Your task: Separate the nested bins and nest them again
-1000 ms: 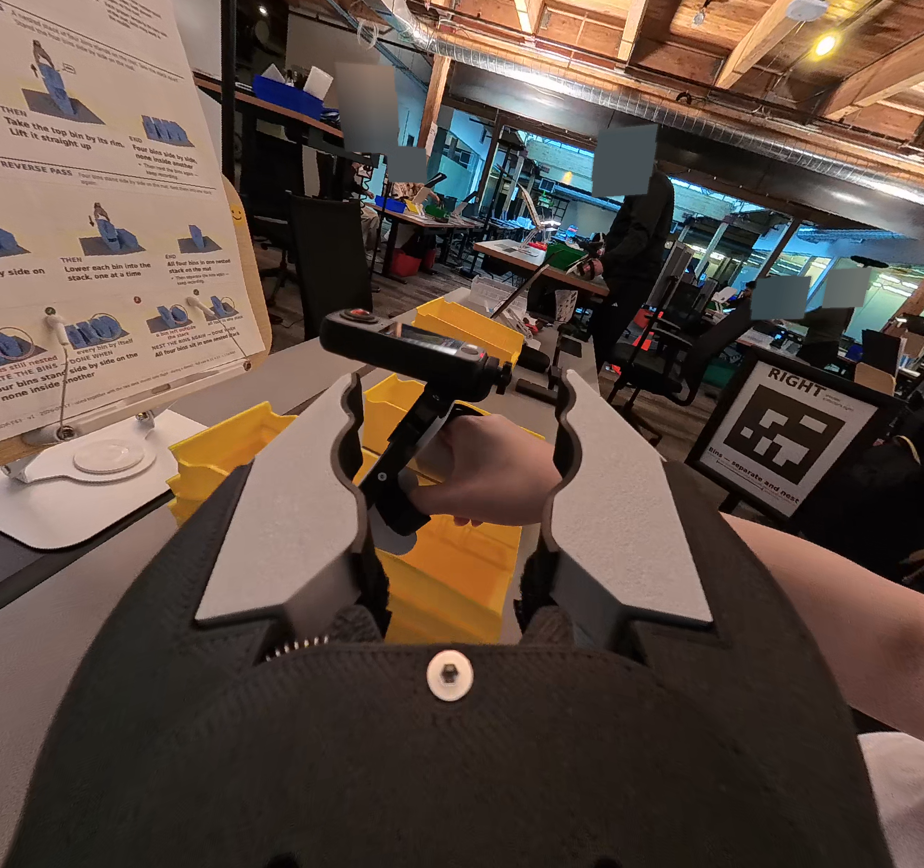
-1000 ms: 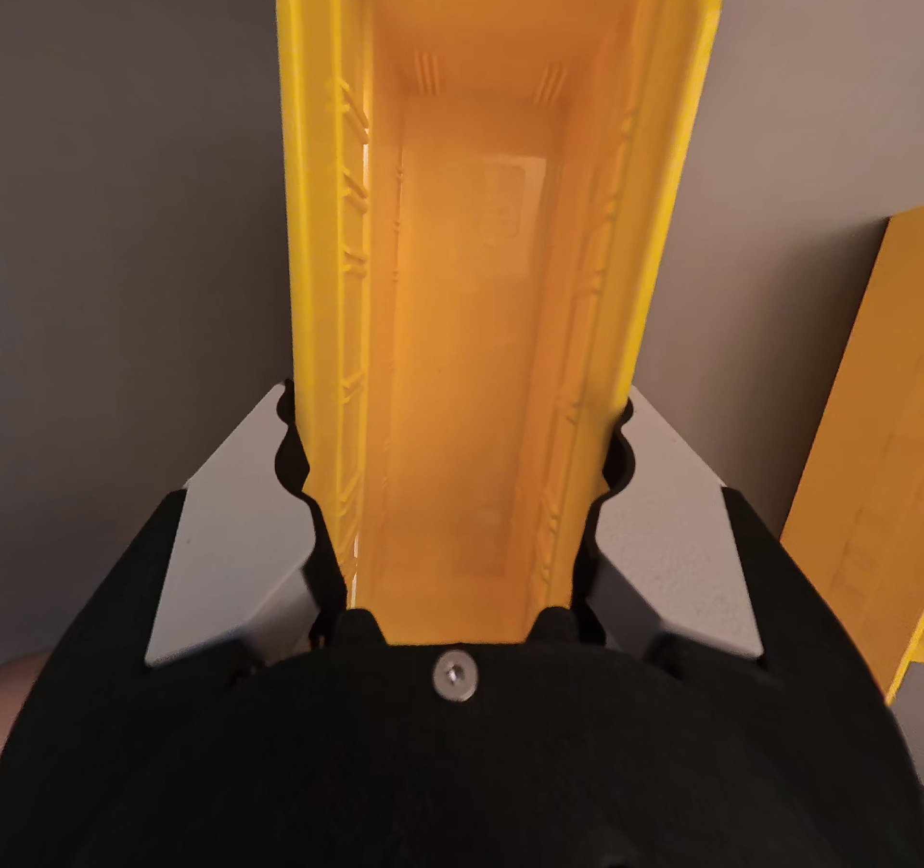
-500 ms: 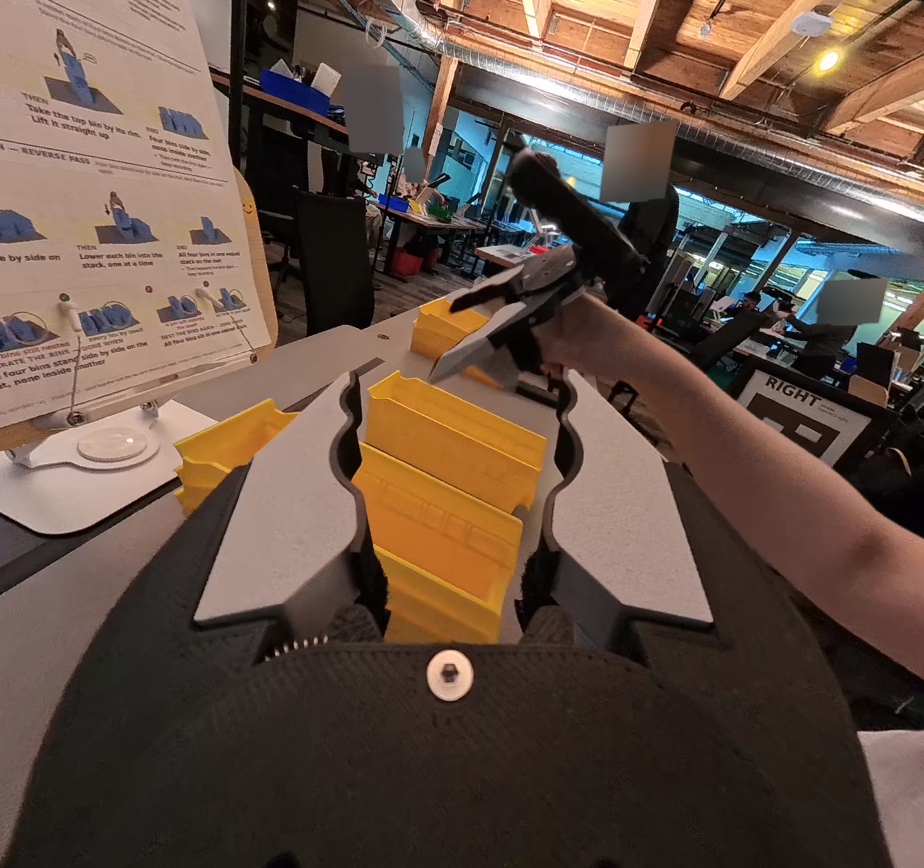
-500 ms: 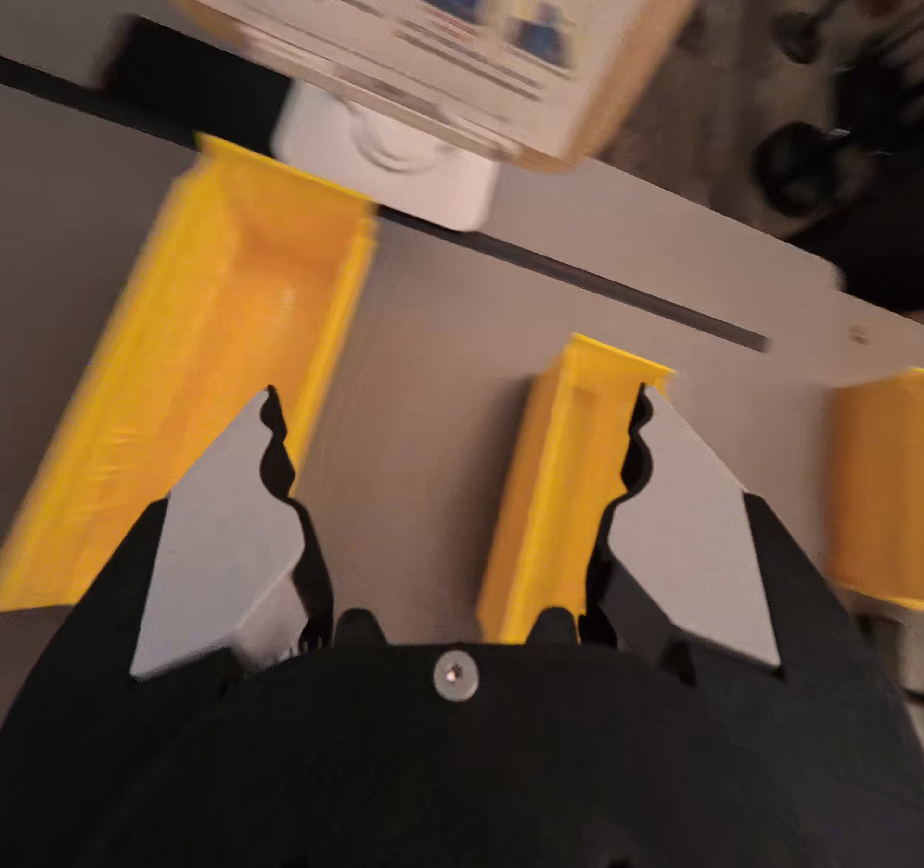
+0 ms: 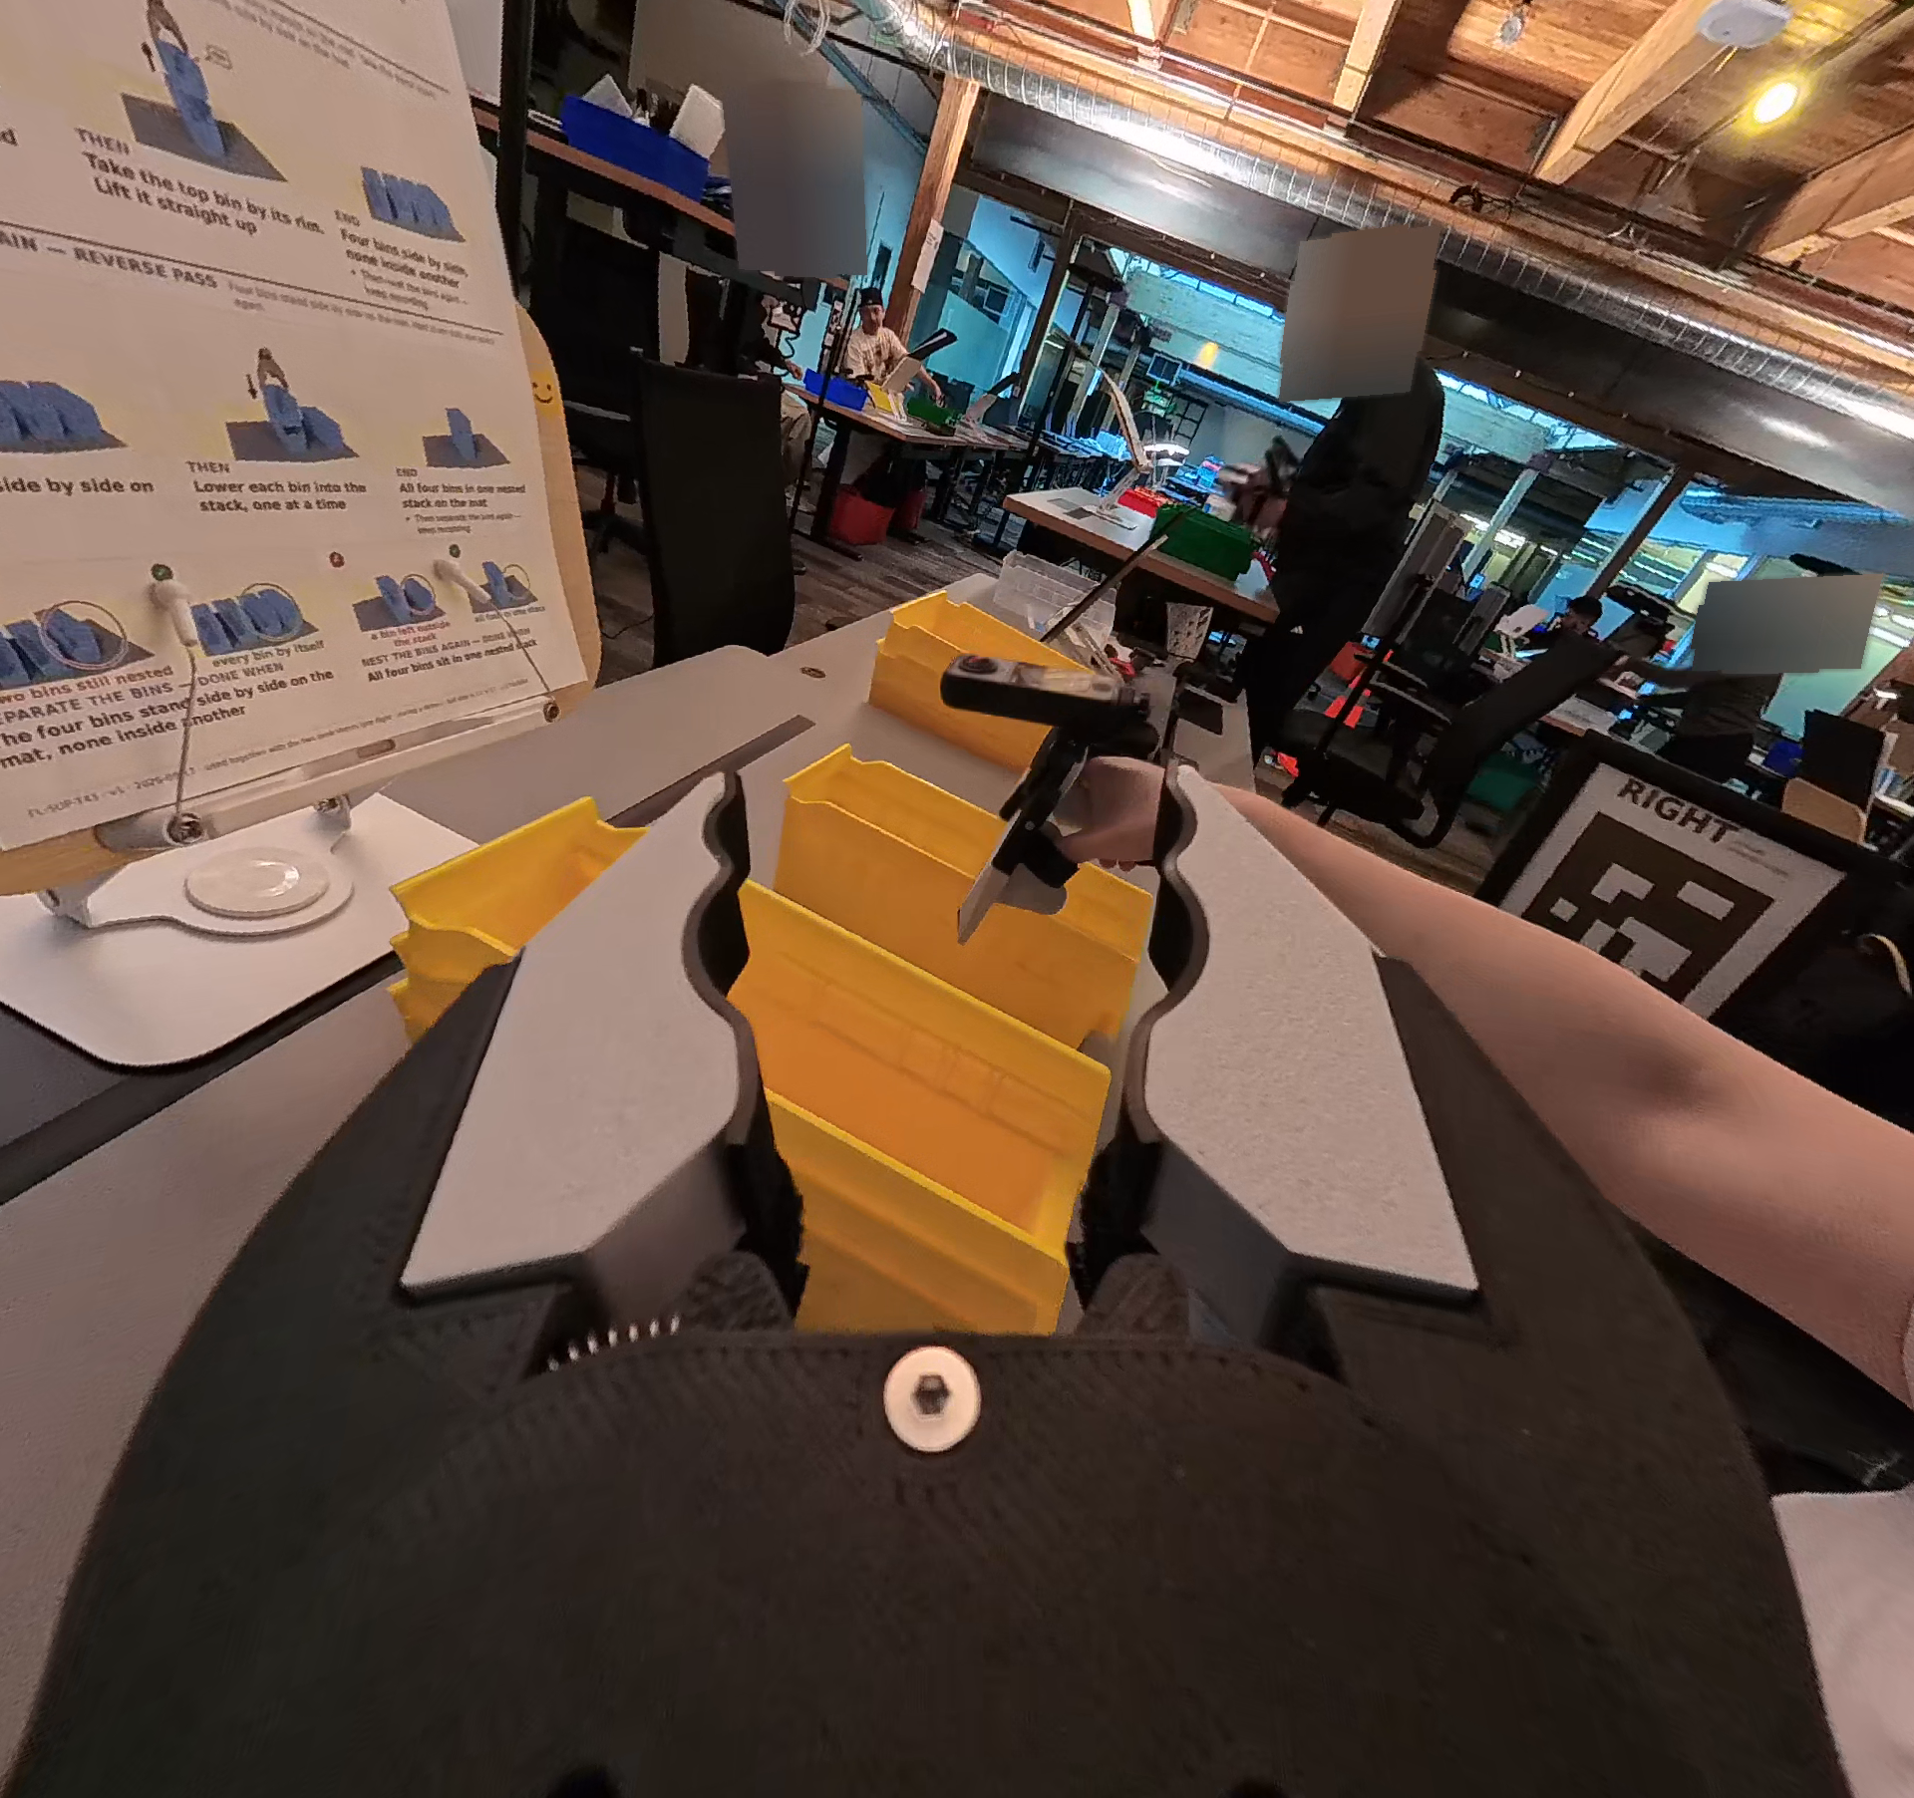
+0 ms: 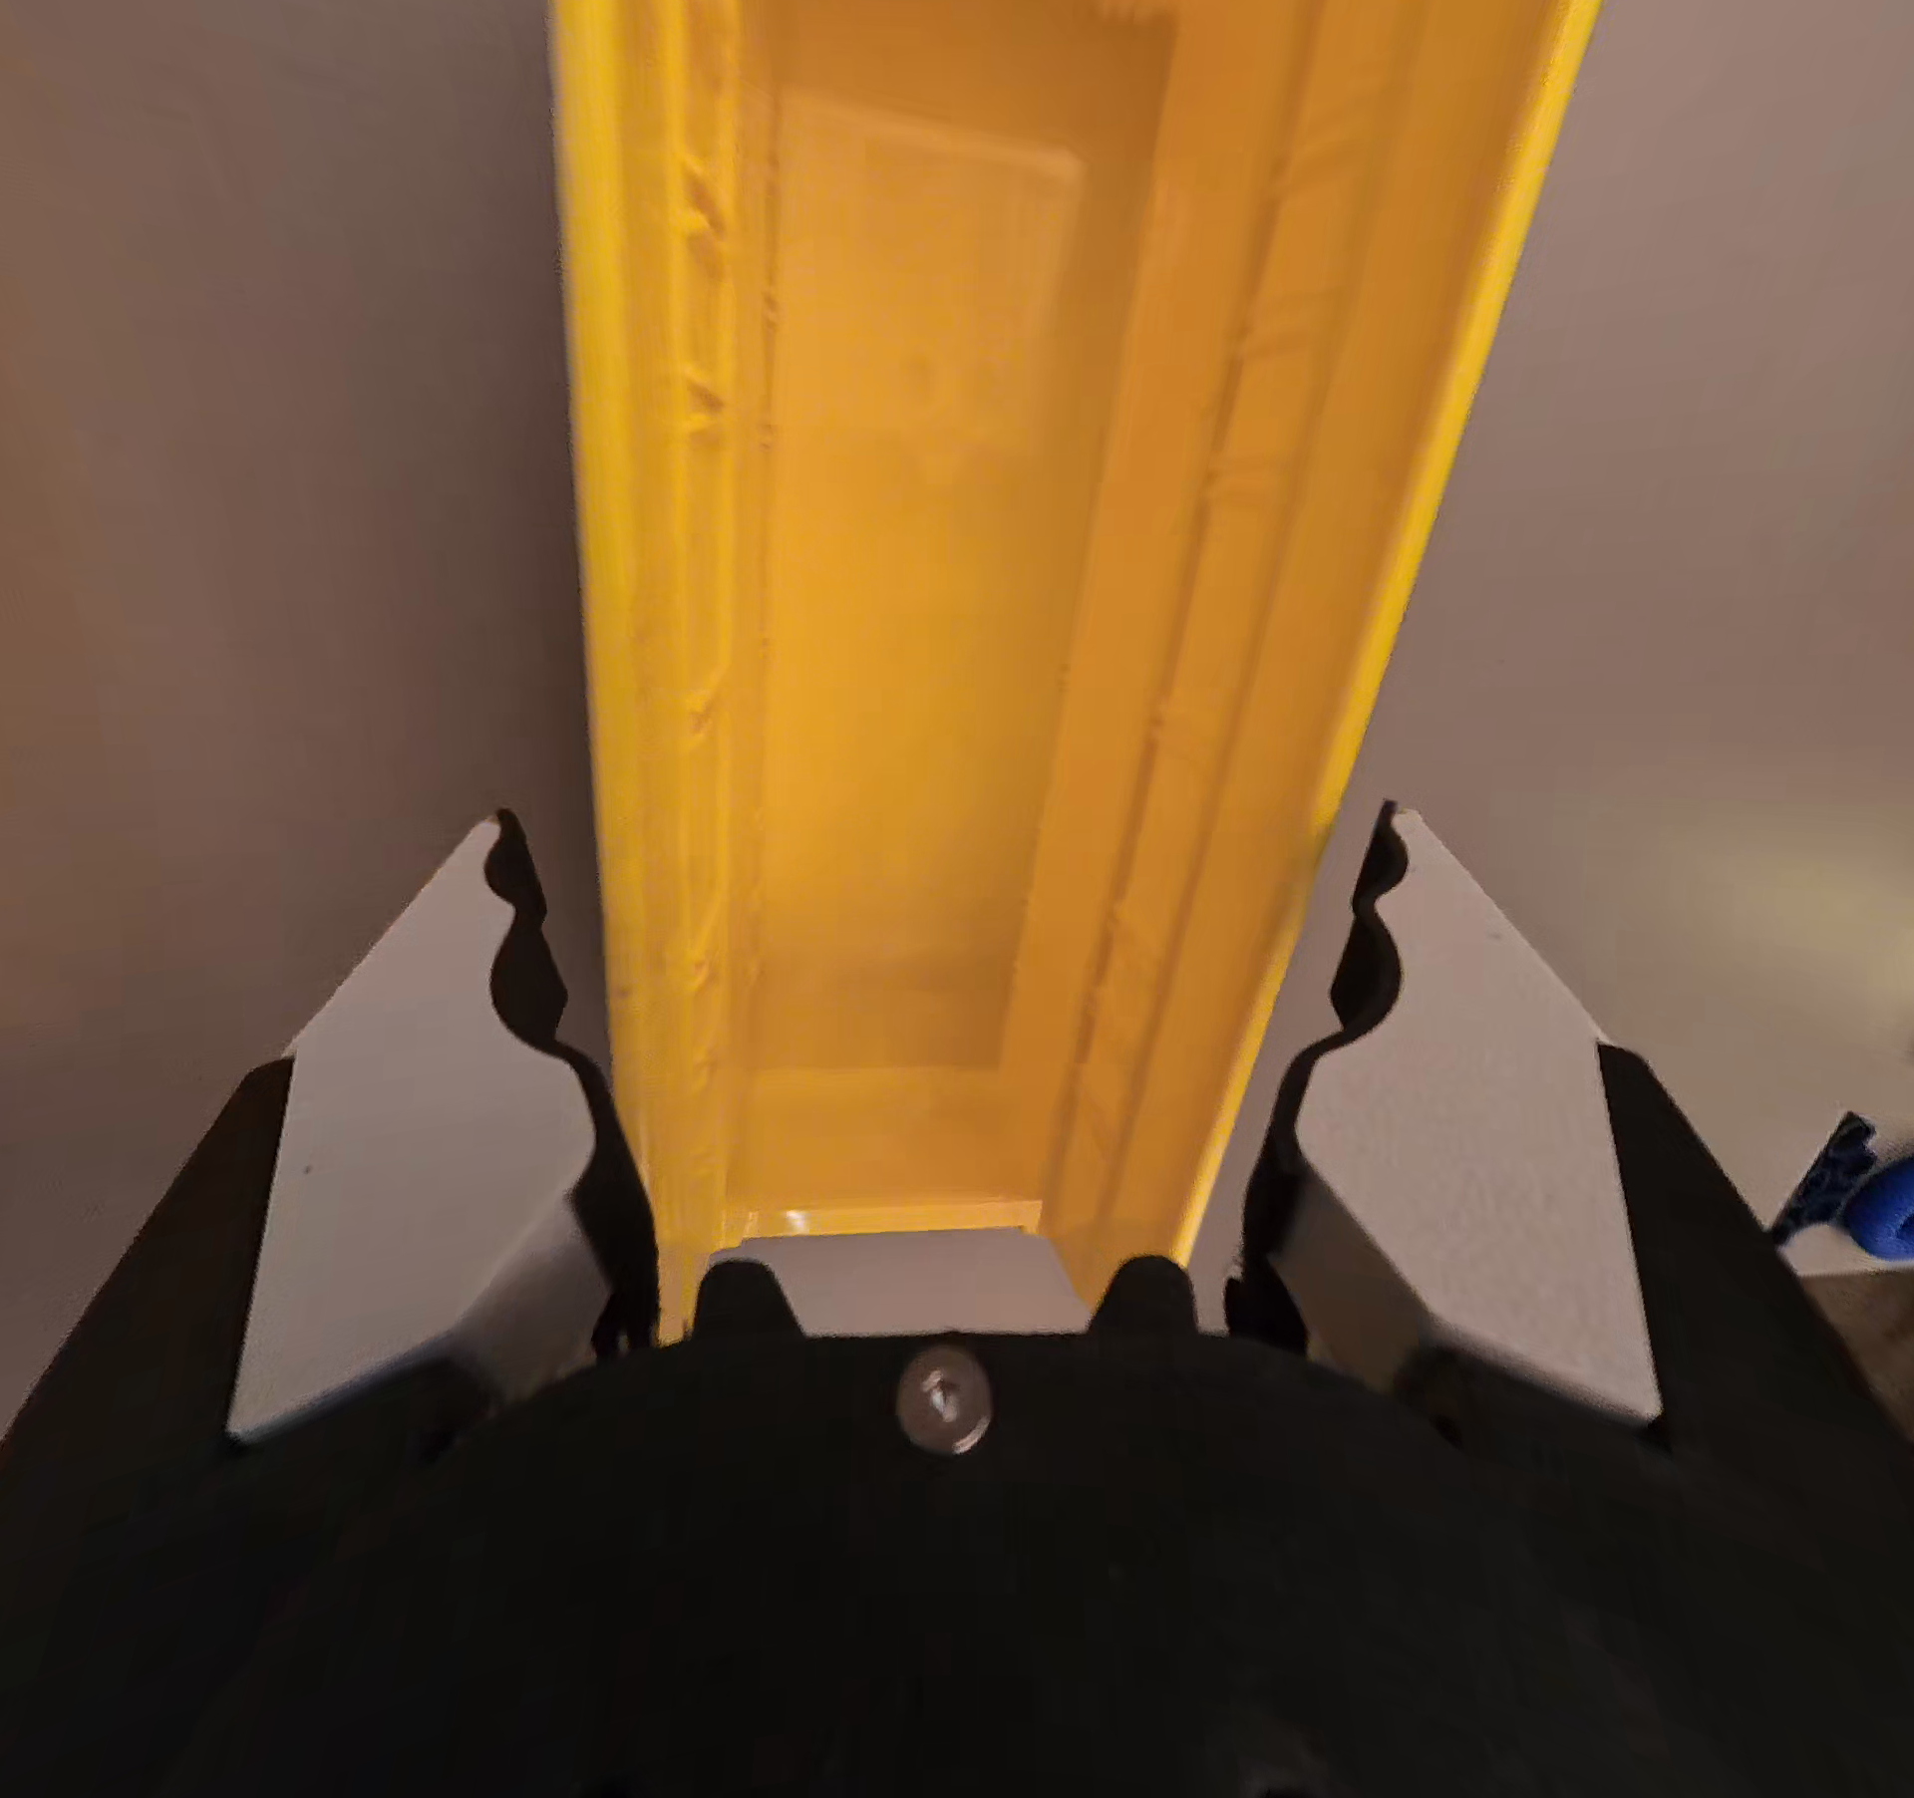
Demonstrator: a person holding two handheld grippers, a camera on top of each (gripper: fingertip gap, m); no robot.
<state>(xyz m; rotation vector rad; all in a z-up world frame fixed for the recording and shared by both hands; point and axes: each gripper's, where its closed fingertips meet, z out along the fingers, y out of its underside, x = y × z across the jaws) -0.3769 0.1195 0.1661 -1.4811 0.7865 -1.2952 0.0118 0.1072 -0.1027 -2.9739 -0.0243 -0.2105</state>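
Note:
In the left wrist view, my left gripper (image 5: 951, 796) is shut on a yellow bin (image 5: 911, 1106), with both pads on its sides. Three more yellow bins stand apart on the grey table (image 5: 642, 744): one at the left (image 5: 497, 889), one just ahead (image 5: 880, 847), one at the far end (image 5: 932, 671). My right gripper (image 5: 1010, 878) points down at the bin just ahead. In the right wrist view, the right gripper (image 6: 945, 816) is open wide and straddles a yellow bin (image 6: 932, 557). A gap shows between each finger and the bin wall.
An instruction poster (image 5: 238, 350) on a white stand (image 5: 207, 920) is at the table's left. A black-and-white sign (image 5: 1657, 878) stands at the right. A blue object (image 6: 1875, 1220) lies at the right edge of the right wrist view. People and desks are beyond the table.
My right gripper let go of the bin it gripped, swung up and away, then came back down over a bin with its jaws wider. The left gripper keeps its bin, nearly still.

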